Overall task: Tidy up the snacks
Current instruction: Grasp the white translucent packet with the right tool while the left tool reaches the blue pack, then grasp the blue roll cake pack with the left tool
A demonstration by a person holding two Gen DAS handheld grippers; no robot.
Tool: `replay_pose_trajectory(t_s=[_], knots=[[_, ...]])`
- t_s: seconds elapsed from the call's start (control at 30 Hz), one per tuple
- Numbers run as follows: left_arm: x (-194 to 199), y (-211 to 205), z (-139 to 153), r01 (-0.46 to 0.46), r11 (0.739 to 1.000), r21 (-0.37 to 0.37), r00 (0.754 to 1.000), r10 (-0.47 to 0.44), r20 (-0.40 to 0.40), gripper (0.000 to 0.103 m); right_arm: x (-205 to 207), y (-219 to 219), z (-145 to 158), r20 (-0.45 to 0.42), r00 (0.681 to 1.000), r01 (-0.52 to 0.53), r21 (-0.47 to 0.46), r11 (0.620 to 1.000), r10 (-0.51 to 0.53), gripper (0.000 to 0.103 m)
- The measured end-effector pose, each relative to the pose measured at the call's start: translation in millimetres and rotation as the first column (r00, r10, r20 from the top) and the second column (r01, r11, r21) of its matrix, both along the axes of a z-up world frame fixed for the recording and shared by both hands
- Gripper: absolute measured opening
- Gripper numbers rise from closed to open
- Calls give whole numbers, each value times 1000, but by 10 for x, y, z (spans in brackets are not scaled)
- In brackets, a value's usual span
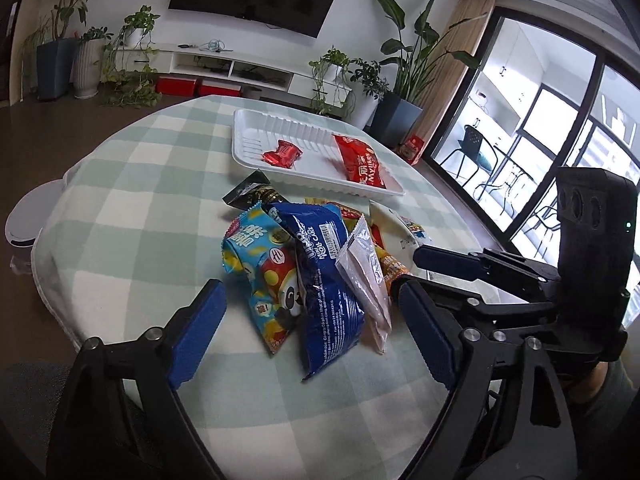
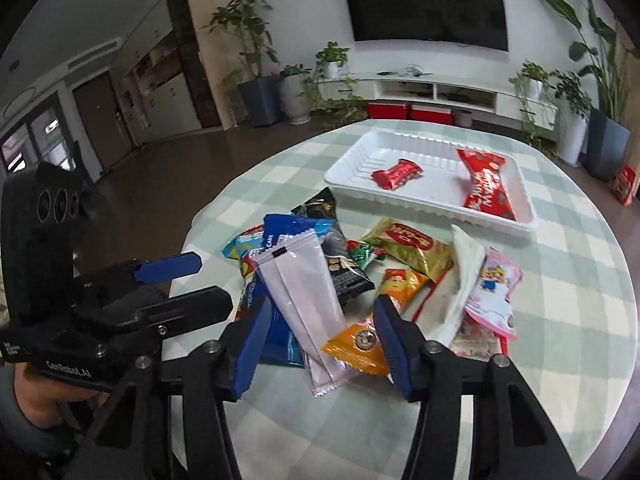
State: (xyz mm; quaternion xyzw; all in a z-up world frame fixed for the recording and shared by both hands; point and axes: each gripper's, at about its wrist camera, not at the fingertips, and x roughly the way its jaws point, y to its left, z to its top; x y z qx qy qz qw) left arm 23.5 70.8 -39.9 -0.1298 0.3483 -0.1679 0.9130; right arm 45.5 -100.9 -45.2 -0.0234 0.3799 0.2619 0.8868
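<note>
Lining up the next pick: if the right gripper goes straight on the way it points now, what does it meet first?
Most likely the white sachet, which lies between the right gripper's open fingers atop the pile. The orange packet sits just beside it near the right finger, and depth is hard to judge, so it could touch too.

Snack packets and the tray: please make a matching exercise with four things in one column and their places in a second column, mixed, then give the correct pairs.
Things
1. small red foil candy packet
2. dark blue roll cake bag
3. pink cartoon packet
4. white ribbed plastic tray

Places
A. right end of the pile in the right wrist view
B. on the checked tablecloth behind the pile
C. inside the tray
D. in the pile, between the left gripper's open fingers

Pairs: 1-C, 2-D, 3-A, 4-B
</note>
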Motion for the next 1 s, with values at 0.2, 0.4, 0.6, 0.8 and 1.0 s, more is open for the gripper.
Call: replay_pose_trajectory(t_s=[0.2, 0.4, 0.6, 0.8, 1.0], knots=[[-13, 44, -16, 17, 1000, -4, 1000, -17, 4, 71, 39, 266, -103, 40, 990, -131, -128, 983, 137, 52], [10, -21, -63, 47, 999, 16, 999, -47, -7, 68, 141, 302, -257, -3, 986, -167, -161, 973, 169, 48], [44, -86, -98, 62, 997, 41, 998, -61, -29, 68, 189, 230, -283, -37, 981, -192, -146, 971, 188, 35], [110, -280, -124, 95, 991, 89, 994, -90, -68, 68, 209, 169, -278, -53, 983, -180, -115, 977, 175, 26], [251, -440, -165, 100, 985, 139, 991, -85, -106, 68, 127, -80, -183, -62, 991, -117, -35, 993, 114, 24]])
